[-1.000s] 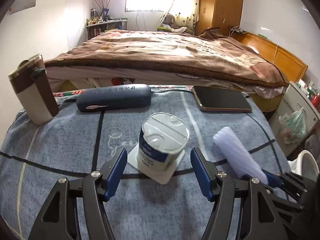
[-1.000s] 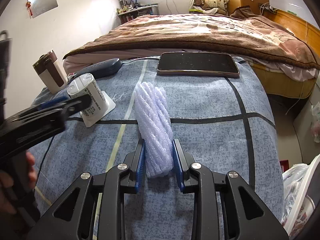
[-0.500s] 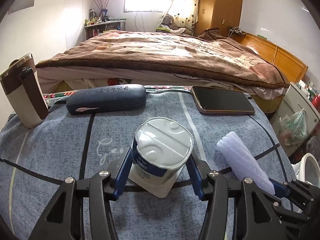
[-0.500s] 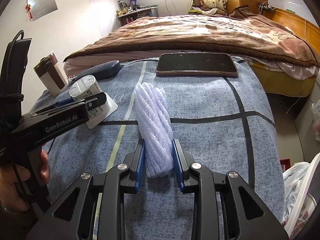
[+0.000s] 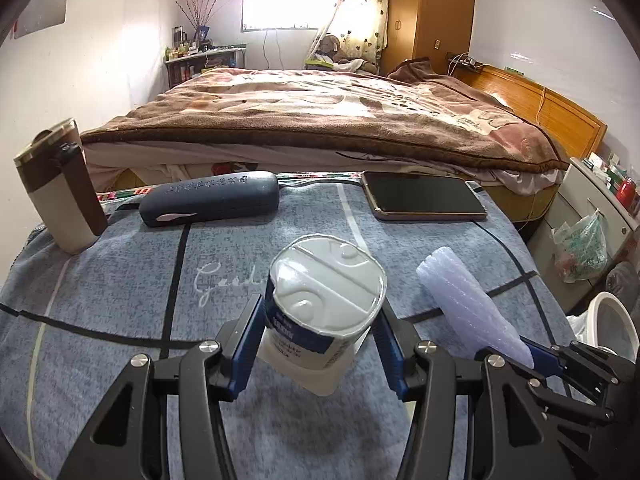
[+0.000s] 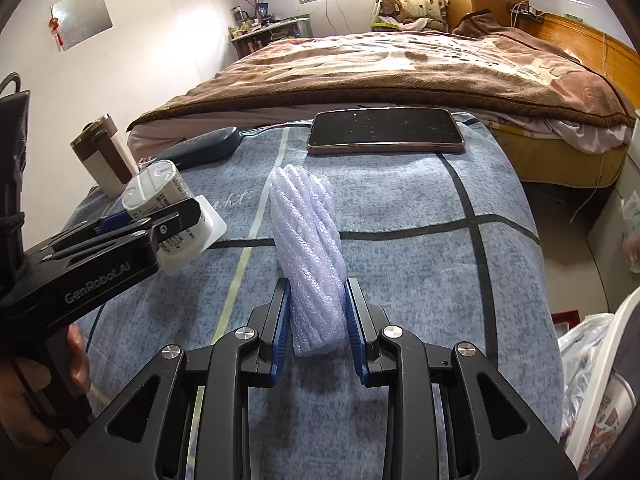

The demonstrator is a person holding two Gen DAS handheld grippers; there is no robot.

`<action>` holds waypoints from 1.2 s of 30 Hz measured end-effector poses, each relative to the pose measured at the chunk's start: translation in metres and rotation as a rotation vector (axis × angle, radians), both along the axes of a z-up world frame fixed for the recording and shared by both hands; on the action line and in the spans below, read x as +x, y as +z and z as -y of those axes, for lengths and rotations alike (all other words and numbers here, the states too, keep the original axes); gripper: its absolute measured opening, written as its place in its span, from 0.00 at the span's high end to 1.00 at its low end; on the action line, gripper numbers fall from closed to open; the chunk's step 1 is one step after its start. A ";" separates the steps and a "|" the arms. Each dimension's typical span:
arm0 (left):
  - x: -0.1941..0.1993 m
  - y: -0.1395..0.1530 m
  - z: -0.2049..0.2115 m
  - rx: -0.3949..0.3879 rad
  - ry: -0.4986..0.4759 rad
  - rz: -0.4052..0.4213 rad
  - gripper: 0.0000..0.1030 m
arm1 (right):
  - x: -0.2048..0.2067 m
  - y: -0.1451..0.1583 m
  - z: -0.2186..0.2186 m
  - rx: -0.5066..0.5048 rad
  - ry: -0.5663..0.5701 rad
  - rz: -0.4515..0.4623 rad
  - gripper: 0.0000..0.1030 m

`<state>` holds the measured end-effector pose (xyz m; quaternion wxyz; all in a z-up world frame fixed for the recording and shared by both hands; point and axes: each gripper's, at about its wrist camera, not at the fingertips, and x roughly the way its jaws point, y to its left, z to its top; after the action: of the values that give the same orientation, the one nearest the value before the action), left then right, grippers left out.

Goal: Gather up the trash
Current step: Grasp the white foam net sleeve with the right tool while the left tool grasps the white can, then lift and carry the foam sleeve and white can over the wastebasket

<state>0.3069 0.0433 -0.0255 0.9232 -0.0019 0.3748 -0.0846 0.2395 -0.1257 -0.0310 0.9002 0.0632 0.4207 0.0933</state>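
While both tools sit on the blue cloth (image 5: 120, 280), each piece of trash lies straight ahead between its jaws.
Left wrist: the left gripper (image 5: 316, 344) clamps the upturned yogurt cup (image 5: 324, 300). Right wrist: the right gripper (image 6: 317, 328) pinches the foam roll (image 6: 308, 240), whose long axis runs forward.
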 end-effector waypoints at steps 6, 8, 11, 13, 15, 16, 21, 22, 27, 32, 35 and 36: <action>-0.021 0.011 0.004 -0.004 -0.002 0.017 0.46 | -0.015 0.008 0.007 0.011 -0.012 0.017 0.72; -0.029 0.015 0.007 0.002 -0.003 0.023 0.46 | -0.022 0.011 0.009 0.011 -0.016 0.026 0.72; -0.043 0.023 0.010 -0.003 -0.009 0.037 0.46 | -0.031 0.017 0.013 0.011 -0.021 0.038 0.72; -0.055 0.031 0.015 -0.002 -0.012 0.053 0.46 | -0.040 0.022 0.017 0.012 -0.028 0.050 0.72; -0.064 0.037 0.019 -0.005 -0.023 0.067 0.46 | -0.049 0.029 0.022 0.010 -0.036 0.066 0.72; -0.069 0.040 0.022 -0.005 -0.028 0.076 0.46 | -0.053 0.032 0.024 0.009 -0.040 0.073 0.72; -0.093 0.054 0.036 -0.014 -0.060 0.101 0.46 | -0.074 0.044 0.040 0.002 -0.066 0.104 0.72; -0.097 0.056 0.039 -0.015 -0.065 0.106 0.46 | -0.078 0.047 0.044 0.002 -0.073 0.111 0.72; -0.119 0.067 0.056 -0.030 -0.103 0.127 0.46 | -0.098 0.057 0.062 -0.001 -0.110 0.142 0.72; -0.137 0.074 0.078 -0.053 -0.150 0.143 0.46 | -0.116 0.062 0.080 -0.021 -0.150 0.159 0.72; -0.147 0.076 0.093 -0.053 -0.183 0.155 0.46 | -0.128 0.066 0.095 -0.030 -0.181 0.169 0.72; -0.150 0.077 0.099 -0.054 -0.196 0.159 0.46 | -0.132 0.067 0.101 -0.034 -0.195 0.173 0.72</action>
<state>0.1565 -0.0561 0.0512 0.9369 0.0165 0.2966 -0.1842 0.1076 -0.2263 0.0359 0.9388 0.0803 0.3350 0.0033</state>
